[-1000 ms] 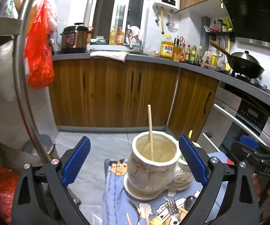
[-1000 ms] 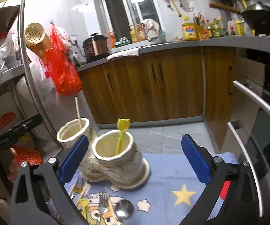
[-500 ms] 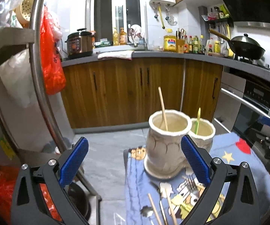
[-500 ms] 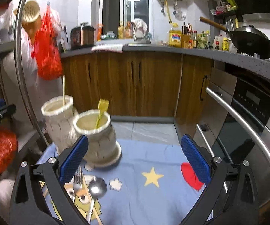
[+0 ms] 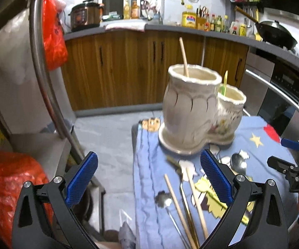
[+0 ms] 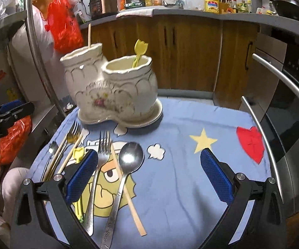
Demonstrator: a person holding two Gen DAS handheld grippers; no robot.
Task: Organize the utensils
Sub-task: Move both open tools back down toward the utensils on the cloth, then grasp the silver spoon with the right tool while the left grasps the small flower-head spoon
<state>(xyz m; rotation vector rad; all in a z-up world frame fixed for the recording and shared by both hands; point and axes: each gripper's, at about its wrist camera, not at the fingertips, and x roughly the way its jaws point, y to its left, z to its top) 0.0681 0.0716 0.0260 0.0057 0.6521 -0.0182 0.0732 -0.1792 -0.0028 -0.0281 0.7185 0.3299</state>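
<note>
Held both tongs, left (image 5: 148, 181) and right (image 6: 149, 175), wide open and empty above spoon (image 6: 128, 161) and forks, probably to choose next for holder (image 6: 112, 91).

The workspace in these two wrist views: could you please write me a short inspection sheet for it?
Surface: blue cartoon cloth, lying flat.
Job's things: ceramic two-cup holder upright, one chopstick in its taller cup, yellow fork in the lower; silver spoon, silver fork, loose chopsticks lie on the cloth.
Clutter: nothing seen.
Grippers: left gripper open, empty; right gripper open, empty.
Cables: nothing seen.
Surroundings: wooden cabinets, oven, red bag.
</note>
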